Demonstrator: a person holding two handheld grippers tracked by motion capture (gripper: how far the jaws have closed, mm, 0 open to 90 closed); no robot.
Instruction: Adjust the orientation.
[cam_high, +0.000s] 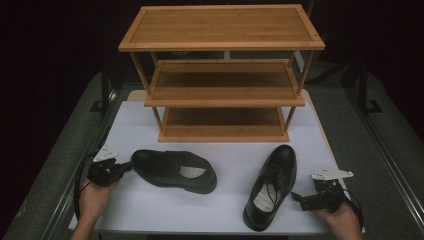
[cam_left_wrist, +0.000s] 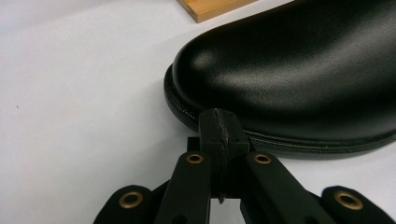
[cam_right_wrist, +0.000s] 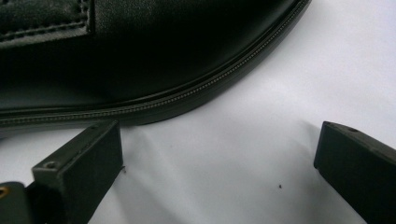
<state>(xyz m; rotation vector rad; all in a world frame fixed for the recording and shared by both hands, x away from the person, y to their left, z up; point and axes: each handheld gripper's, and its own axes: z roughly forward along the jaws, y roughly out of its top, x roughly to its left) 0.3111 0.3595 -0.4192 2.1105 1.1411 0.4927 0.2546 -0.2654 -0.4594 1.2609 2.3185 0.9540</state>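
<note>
Two black shoes on the white table (cam_high: 150, 125), wooden rack (cam_high: 221, 75) at 12 o'clock. Left gripper (cam_high: 122, 169) pressed together, empty, tips butted against toe of left shoe (cam_high: 172, 170) at 9 o'clock, likely to nudge it. Right gripper (cam_high: 299, 198) spread apart beside right shoe (cam_high: 270, 186) at 4 o'clock, ready to grasp.

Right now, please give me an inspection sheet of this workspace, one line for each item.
Surface: white table top, a few tiny dark specks.
Job's things: left shoe lying crosswise, toe toward left gripper; right shoe toe toward the rack; wooden three-shelf rack, shelves bare.
Clutter: nothing seen.
Grippers: left gripper shut with nothing between the jaws, tips at the left shoe's toe welt; right gripper open beside the right shoe, not touching.
Cables: black cable looping by the left hand.
Surroundings: dark room, grey floor, black stands.
</note>
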